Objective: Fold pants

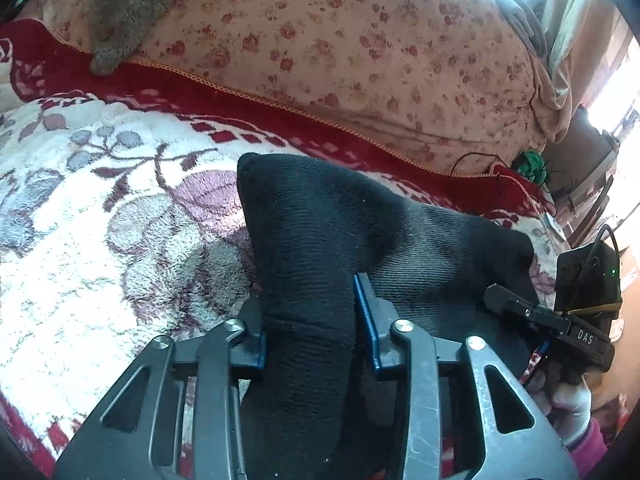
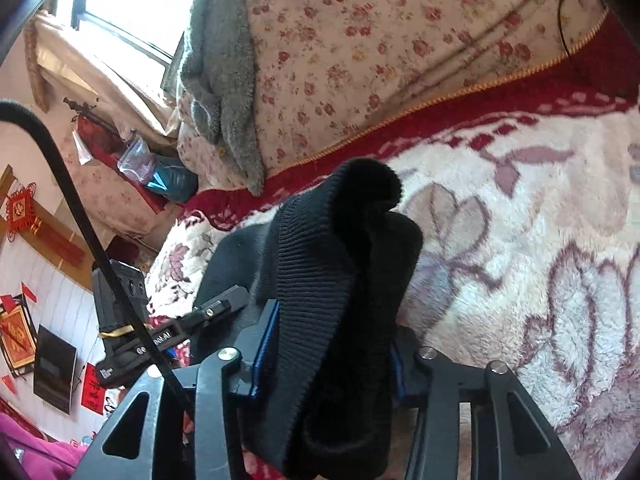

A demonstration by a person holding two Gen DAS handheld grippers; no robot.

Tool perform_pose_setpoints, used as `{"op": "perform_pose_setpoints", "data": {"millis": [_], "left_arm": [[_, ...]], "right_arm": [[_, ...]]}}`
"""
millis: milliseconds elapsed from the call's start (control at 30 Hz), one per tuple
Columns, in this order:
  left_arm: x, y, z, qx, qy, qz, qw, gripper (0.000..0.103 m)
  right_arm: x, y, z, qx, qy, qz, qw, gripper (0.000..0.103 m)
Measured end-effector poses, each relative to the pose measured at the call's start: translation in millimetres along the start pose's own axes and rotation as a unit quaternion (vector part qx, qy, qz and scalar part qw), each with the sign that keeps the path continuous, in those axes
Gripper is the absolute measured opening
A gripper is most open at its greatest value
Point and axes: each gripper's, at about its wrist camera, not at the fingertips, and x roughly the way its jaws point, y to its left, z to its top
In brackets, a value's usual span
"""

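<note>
Pants (image 1: 320, 240), black and knitted, hang bunched above the fleecy flowered blanket (image 1: 100, 200) on the bed. Left claw (image 1: 316, 332) is clamped on one thick fold; right claw (image 2: 332, 344) grips the ribbed hem. A floral quilt (image 1: 360, 52) lies behind, with a grey garment (image 2: 224, 80) draped on it.

Black linkage, blue jaws, pink sleeve (image 1: 588, 450)
</note>
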Motion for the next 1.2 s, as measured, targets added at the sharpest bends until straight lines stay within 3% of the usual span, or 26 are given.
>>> {"op": "perform_pose_setpoints", "data": {"millis": [267,433,767,1033,1200], "left_arm": [[-39,13,12,-0.013,-0.033,0.008,0.9993,0.032],[-72,37,23,-0.020,-0.057,0.033,0.9977,0.032],[-123,110,27,-0.067,-0.087,0.090,0.9899,0.032],[-123,169,14,-0.123,-0.073,0.122,0.9822,0.032],[-111,185,7,-0.142,-0.066,0.117,0.9807,0.036]], "right_arm": [[10,35,12,-0.021,0.004,0.021,1.000,0.041],[33,65,22,-0.033,0.009,0.042,0.999,0.041],[119,129,33,-0.060,0.057,0.081,0.993,0.041],[194,140,27,-0.064,0.112,0.077,0.989,0.042],[219,127,20,-0.046,0.143,0.042,0.988,0.048]]}}
